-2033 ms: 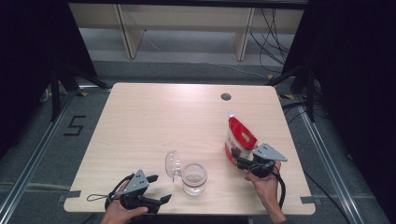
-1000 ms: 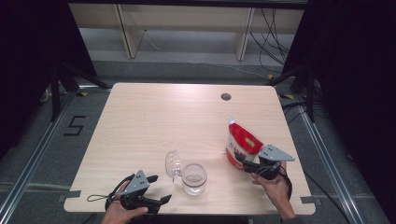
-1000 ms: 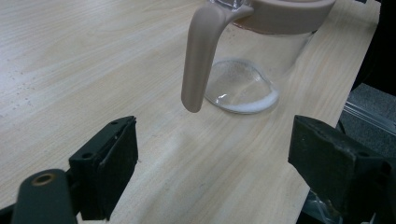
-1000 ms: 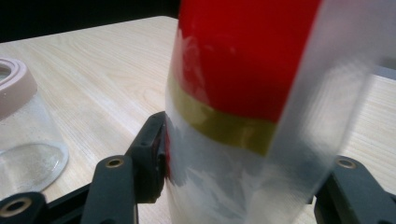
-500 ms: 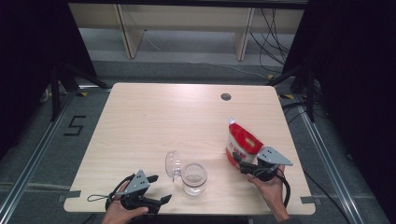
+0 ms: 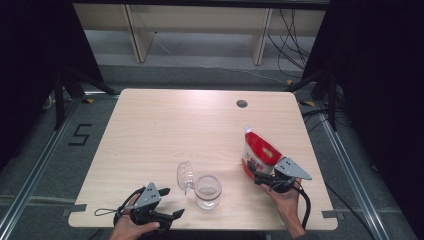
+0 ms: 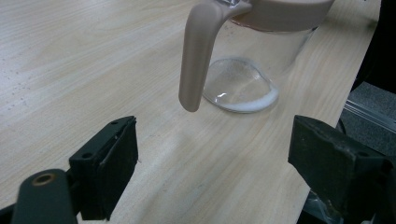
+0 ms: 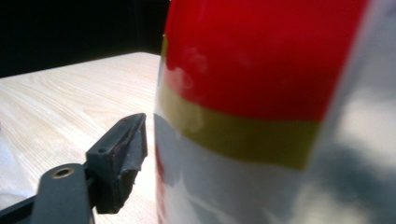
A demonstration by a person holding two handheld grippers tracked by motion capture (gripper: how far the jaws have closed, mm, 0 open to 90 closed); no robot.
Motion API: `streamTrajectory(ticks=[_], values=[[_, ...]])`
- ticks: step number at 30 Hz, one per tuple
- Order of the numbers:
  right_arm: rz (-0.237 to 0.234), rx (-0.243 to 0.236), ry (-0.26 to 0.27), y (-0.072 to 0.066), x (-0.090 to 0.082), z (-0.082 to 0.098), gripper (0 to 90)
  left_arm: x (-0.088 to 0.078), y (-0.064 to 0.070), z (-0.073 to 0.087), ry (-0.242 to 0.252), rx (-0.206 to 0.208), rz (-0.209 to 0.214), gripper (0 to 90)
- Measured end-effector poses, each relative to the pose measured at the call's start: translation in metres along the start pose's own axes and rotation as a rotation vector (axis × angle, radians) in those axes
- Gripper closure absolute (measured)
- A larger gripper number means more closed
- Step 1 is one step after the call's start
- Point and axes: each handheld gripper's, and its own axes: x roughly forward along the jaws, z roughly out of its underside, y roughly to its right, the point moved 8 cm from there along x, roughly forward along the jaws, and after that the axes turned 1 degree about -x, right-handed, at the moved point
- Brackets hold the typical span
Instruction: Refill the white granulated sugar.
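right gripper (image 6: 259,173) jaws had just been opening around the red pouch (image 6: 260,153), pads seemingly off; left gripper (image 6: 172,215) gaped empty at seven o'clock of the jar (image 6: 207,190); the freed pouch could topple.

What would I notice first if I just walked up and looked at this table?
Probably the bright red and white pouch, standing upright near the table's right edge, with the right gripper open at its base. Next, the clear glass jar near the front edge, its lid flipped open, with the open left gripper resting beside it.
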Motion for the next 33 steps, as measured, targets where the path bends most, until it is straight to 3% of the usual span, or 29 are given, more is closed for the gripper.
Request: streamTrajectory(ticks=[1,2,3,4,5,7,8,9,11,12,14,16,19,20,21,22,23,24,26,33], values=[[-0.016,0.011,0.014,-0.002,0.001,0.000,23.8,-0.001,0.000,0.000,-0.010,0.003,0.004,15.6],[0.008,0.014,0.003,-0.001,0.000,0.001,24.4,-0.001,0.000,0.000,-0.009,0.004,0.004,15.6],[0.023,-0.014,0.019,0.001,0.002,0.000,25.3,-0.001,0.000,0.000,-0.010,0.010,0.003,15.6],[0.006,-0.032,0.035,0.002,0.004,0.001,27.5,-0.001,-0.001,0.000,-0.008,0.028,0.006,15.6],[0.003,0.004,0.034,0.003,0.004,0.005,27.9,-0.001,0.000,0.000,-0.008,0.015,0.005,15.6],[0.012,-0.004,0.023,0.006,0.005,0.009,28.0,-0.001,0.000,0.000,-0.007,0.005,0.003,15.7],[0.010,0.045,-0.011,0.002,0.003,0.011,28.1,0.000,0.001,0.000,0.001,0.007,0.007,15.6],[-0.014,0.020,-0.005,0.003,0.004,0.010,28.2,-0.002,0.000,0.000,-0.018,0.016,0.008,15.6],[-0.004,0.037,0.001,0.003,0.004,0.010,28.9,0.000,-0.001,0.000,-0.008,0.037,0.007,15.6],[-0.012,0.038,0.003,0.002,0.004,0.010,28.8,0.001,0.000,-0.001,0.000,0.024,0.012,15.6],[0.002,0.020,0.027,0.003,0.006,0.009,29.0,0.001,0.000,0.000,-0.006,0.031,0.011,15.6],[-0.016,0.024,0.027,0.002,0.007,0.009,28.9,0.000,0.000,-0.001,-0.008,0.034,0.010,15.6],[-0.004,0.046,0.014,0.001,0.006,0.011,28.8,0.001,0.000,0.000,-0.008,0.040,0.010,15.6],[-0.011,0.047,0.015,0.001,0.007,0.011,28.8,0.000,0.000,0.000,-0.015,0.038,0.010,15.6],[-0.007,0.014,0.026,0.004,0.008,0.011,28.9,0.001,0.000,-0.001,-0.004,0.034,0.013,15.7],[0.011,0.033,0.024,0.003,0.008,0.012,28.9,0.000,0.001,0.000,-0.008,0.010,0.008,15.6],[-0.003,0.004,0.013,0.004,0.008,0.012,29.2,0.000,0.001,0.000,-0.011,0.012,0.007,15.6],[0.011,0.033,0.030,0.003,0.009,0.011,29.5,0.000,0.001,0.000,-0.011,0.012,0.007,15.6],[-0.019,0.039,0.019,0.001,0.009,0.012,30.6,0.001,0.002,0.000,-0.014,0.011,0.010,15.6],[-0.042,0.036,-0.006,-0.003,0.007,0.013,40.9,0.001,0.002,0.000,-0.011,0.019,0.009,15.6]])
